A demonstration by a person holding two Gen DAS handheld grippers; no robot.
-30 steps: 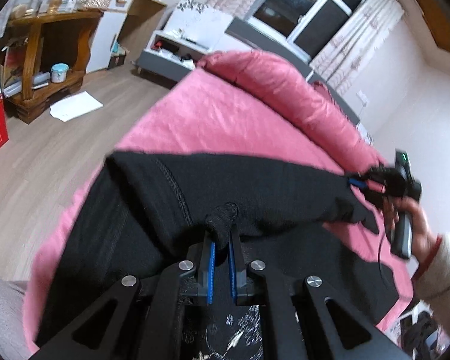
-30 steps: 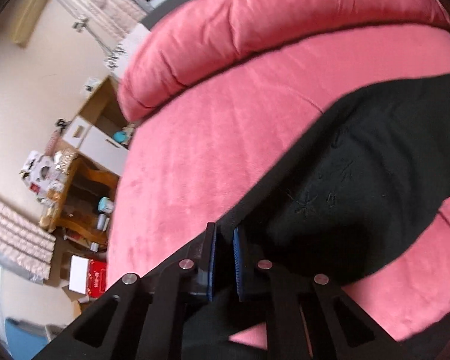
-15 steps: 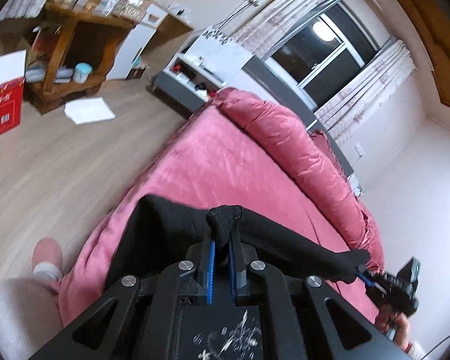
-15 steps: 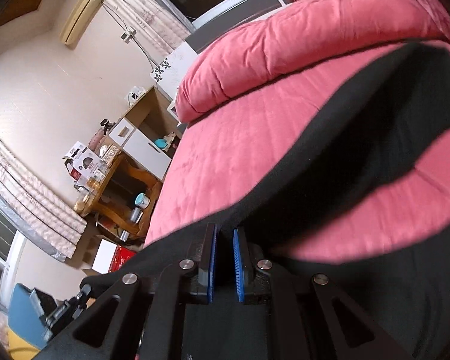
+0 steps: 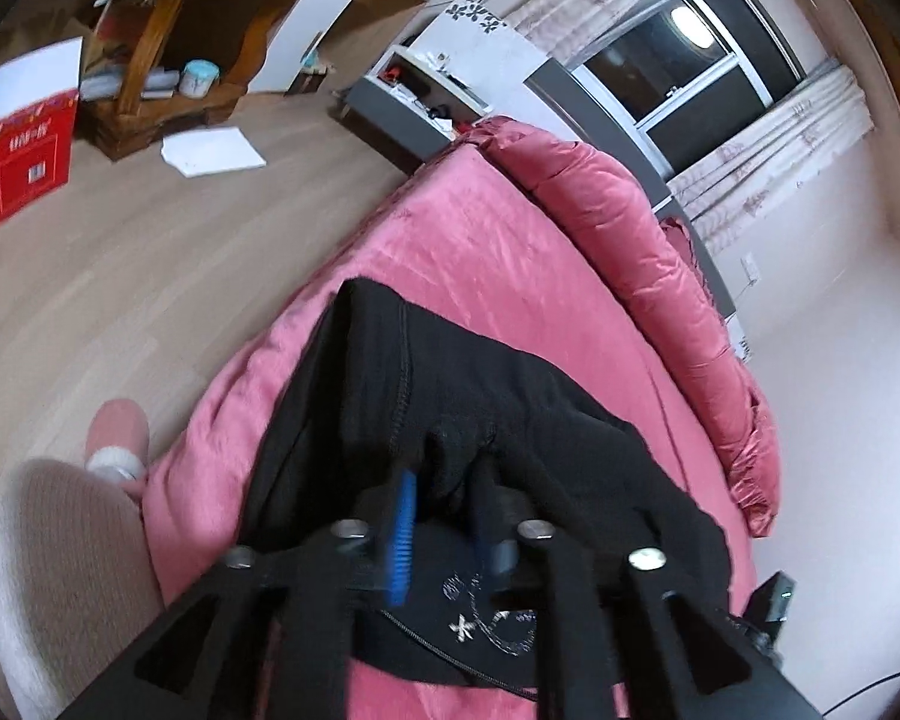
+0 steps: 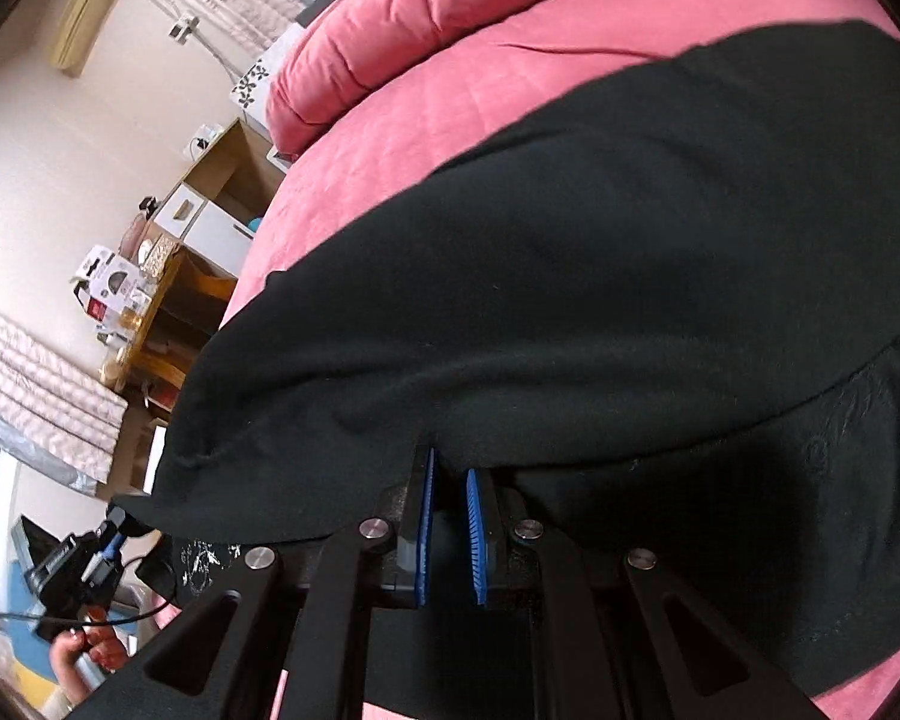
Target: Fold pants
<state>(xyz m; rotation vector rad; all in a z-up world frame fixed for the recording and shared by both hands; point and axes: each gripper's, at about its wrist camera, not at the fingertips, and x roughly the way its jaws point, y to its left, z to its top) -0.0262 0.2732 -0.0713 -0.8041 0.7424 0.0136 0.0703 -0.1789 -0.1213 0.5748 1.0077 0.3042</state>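
Black pants lie folded over on a pink bed. White embroidery shows on the layer under my left gripper. My left gripper has its jaws spread a little, with a bunch of black fabric still between them. In the right wrist view the pants fill most of the frame. My right gripper has a small gap between its blue pads at the fabric's edge, with nothing clamped. The left gripper also shows in the right wrist view at the lower left.
A rolled pink duvet lies along the bed's far side. A wooden shelf, a red box and paper are on the wood floor to the left. My leg and slipper stand by the bed edge.
Both grippers came down and laid the raised fold of the pants onto the bed. The jaws of both have parted from their tight grip.
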